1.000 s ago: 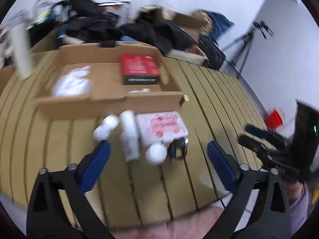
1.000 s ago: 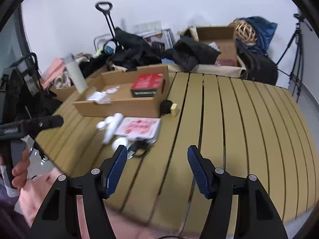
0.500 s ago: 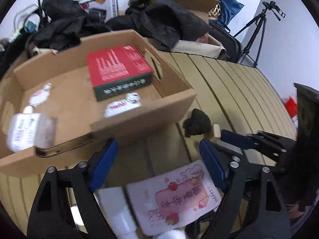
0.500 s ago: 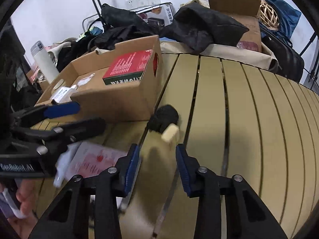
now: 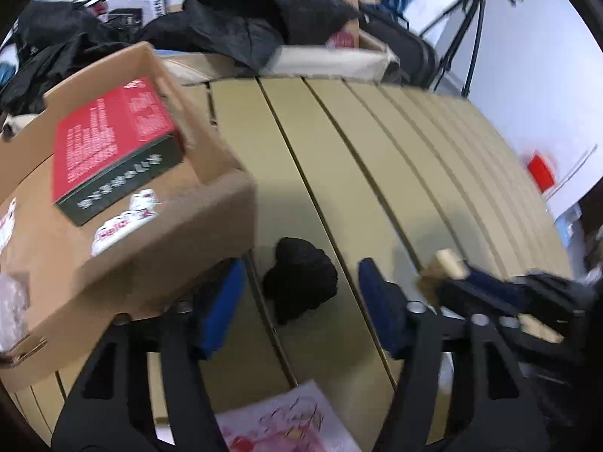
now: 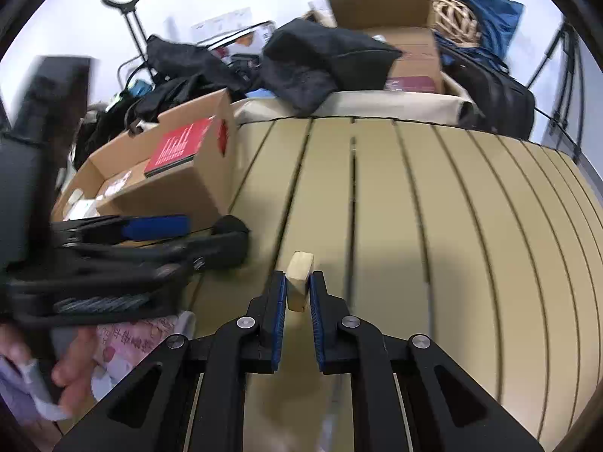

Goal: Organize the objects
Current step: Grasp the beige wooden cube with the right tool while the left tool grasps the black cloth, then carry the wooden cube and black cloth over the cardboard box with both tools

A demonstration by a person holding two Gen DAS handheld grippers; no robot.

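My right gripper (image 6: 297, 284) is shut on a small pale wooden block (image 6: 299, 280), held just above the slatted table (image 6: 433, 226); the block also shows in the left wrist view (image 5: 448, 263). My left gripper (image 5: 301, 293) is open, its blue pads either side of a black crumpled lump (image 5: 301, 280) on the table. In the right wrist view the lump (image 6: 230, 224) is partly hidden behind the left gripper's fingers (image 6: 154, 228). An open cardboard box (image 5: 158, 233) to the left holds a red carton (image 5: 109, 143) and small white packets (image 5: 120, 222).
A pink-printed card (image 5: 286, 425) lies at the near edge. Black clothes (image 6: 320, 56), boxes and bags pile up behind the table. A tripod (image 5: 463, 37) and a red object (image 5: 541, 173) stand off to the right. The right table half is bare slats.
Both grippers moved forward toward the box corner. My right gripper closed on the wooden block and lifted it slightly. My left gripper came down around the black lump.
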